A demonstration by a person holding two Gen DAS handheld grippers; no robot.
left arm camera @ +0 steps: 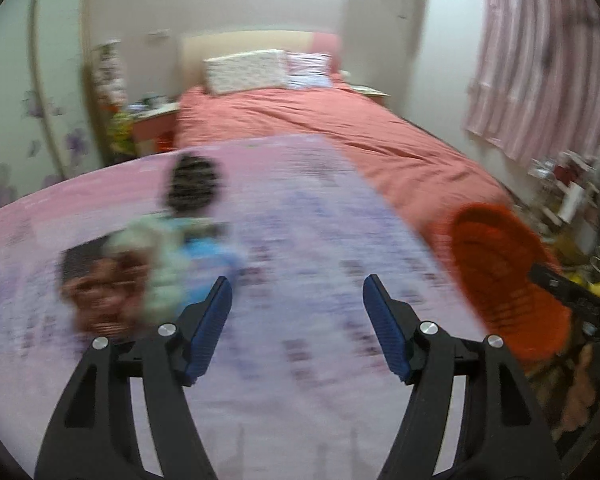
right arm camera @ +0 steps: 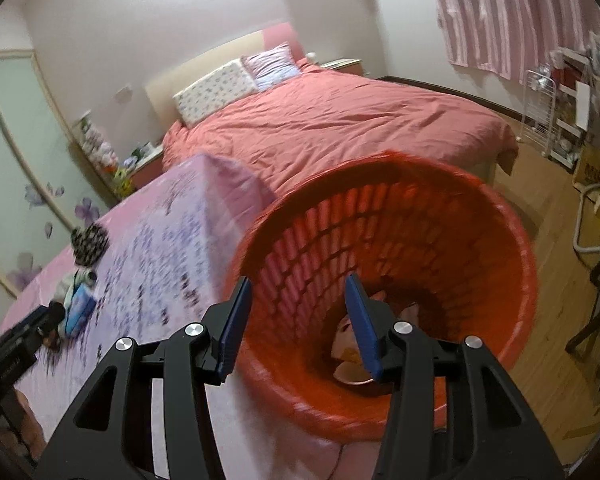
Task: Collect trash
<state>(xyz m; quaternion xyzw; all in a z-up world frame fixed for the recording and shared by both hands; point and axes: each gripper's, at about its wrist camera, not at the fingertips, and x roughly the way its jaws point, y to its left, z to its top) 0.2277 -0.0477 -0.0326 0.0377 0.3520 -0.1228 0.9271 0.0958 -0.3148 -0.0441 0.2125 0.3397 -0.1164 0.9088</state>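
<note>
R gripper (right arm camera: 296,320) hanging over orange basket (right arm camera: 512,240), jaws apart, nothing btwn; scraps (right arm camera: 352,356) lying in basket bottom. L gripper (left arm camera: 298,320) jaws apart, empty, trash pile (left arm camera: 148,264) left of basket on tablecloth (left arm camera: 300,208).

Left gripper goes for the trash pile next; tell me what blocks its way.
Nothing visible does. The left gripper is open and empty; only bare pink tablecloth separates it from the trash pile, ahead to its left.
</note>
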